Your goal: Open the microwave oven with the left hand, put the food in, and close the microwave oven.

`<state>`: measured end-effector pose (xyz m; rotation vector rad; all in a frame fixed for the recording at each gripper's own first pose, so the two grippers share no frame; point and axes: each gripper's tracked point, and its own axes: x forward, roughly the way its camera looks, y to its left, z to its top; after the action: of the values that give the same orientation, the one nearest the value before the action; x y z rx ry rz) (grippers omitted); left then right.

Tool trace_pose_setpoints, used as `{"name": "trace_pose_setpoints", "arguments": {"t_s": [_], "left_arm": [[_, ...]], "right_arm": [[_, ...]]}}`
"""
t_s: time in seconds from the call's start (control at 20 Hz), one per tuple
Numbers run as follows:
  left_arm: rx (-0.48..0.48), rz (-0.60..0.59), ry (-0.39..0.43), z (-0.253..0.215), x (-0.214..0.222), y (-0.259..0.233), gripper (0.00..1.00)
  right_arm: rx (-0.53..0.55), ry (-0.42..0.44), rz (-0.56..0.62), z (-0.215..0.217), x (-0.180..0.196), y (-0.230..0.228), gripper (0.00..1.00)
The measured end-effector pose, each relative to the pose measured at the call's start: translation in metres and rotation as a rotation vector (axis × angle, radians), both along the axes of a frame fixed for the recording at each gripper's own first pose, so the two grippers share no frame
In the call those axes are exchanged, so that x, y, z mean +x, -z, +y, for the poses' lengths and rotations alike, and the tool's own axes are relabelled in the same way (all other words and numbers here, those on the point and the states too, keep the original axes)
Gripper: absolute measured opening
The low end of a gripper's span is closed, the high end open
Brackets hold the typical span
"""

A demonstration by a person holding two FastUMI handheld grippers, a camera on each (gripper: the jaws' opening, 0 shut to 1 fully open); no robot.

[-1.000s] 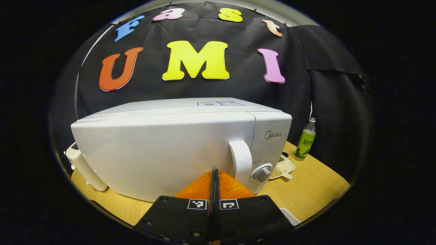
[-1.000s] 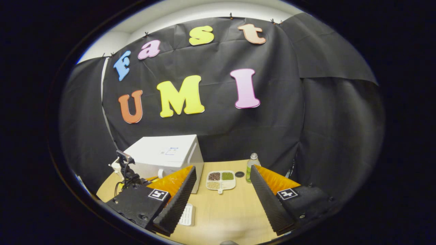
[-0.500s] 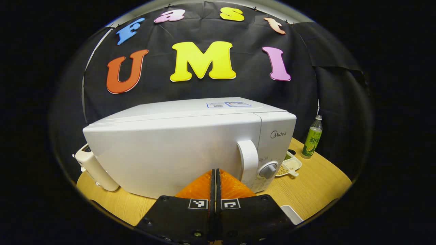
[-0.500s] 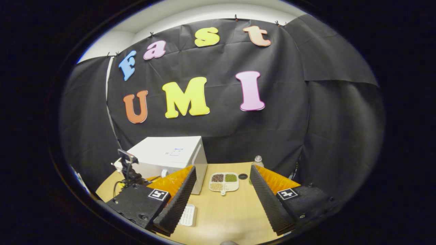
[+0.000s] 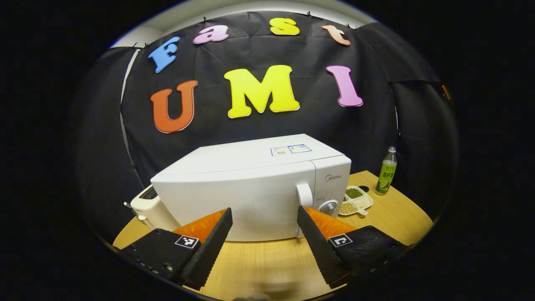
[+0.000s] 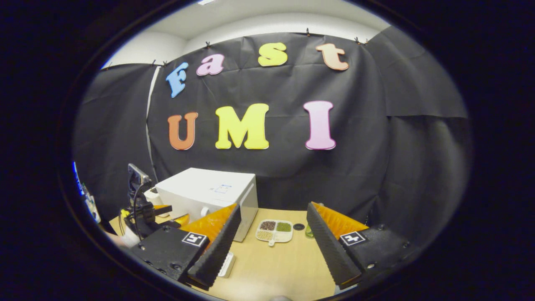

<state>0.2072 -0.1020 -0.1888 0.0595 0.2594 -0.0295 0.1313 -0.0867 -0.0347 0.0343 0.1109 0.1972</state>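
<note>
Microwave oven [image 5: 250, 188] standing on the wooden table [image 5: 267, 263], door closed, handle [image 5: 305, 195] upright beside the control knob [image 5: 328, 206]. Divided food tray [image 5: 355, 200] just right of it, green bottle [image 5: 385, 171] farther right. Left hand-held gripper [image 5: 264, 217] spread wide, empty, facing the door. Right hand-held gripper [image 6: 272, 211] likewise spread wide, empty, above the table. Pale toaster [image 5: 152, 209] at the oven's left.
</note>
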Motion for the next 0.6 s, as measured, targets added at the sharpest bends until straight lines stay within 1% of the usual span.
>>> {"name": "trace_pose_setpoints", "arguments": {"t_s": [0.05,0.1,0.25,0.4,0.45,0.5,0.55,0.6], "left_arm": [[-0.007,-0.007,-0.001,0.001,-0.008,-0.008,0.97],[-0.008,-0.019,-0.003,0.004,-0.016,-0.017,0.97],[0.016,-0.038,0.029,0.011,-0.044,-0.040,0.96],[0.001,-0.081,0.054,0.023,-0.078,-0.068,0.96],[-0.010,-0.094,0.061,0.028,-0.088,-0.076,0.96],[-0.014,-0.103,0.066,0.032,-0.102,-0.082,0.96],[-0.013,-0.110,0.066,0.040,-0.112,-0.090,0.96],[-0.014,-0.118,0.062,0.049,-0.121,-0.097,0.96]], "right_arm": [[0.011,0.002,-0.003,0.004,-0.004,-0.002,0.92],[0.017,0.012,-0.007,0.005,-0.008,-0.004,0.92],[0.035,0.038,-0.013,0.015,-0.029,-0.012,0.92],[0.034,0.075,-0.042,0.023,-0.052,-0.025,0.91],[0.036,0.086,-0.050,0.025,-0.061,-0.028,1.00],[0.037,0.096,-0.056,0.028,-0.068,-0.030,1.00],[0.037,0.103,-0.061,0.033,-0.076,-0.032,0.92],[0.033,0.110,-0.068,0.036,-0.083,-0.033,0.92]]}}
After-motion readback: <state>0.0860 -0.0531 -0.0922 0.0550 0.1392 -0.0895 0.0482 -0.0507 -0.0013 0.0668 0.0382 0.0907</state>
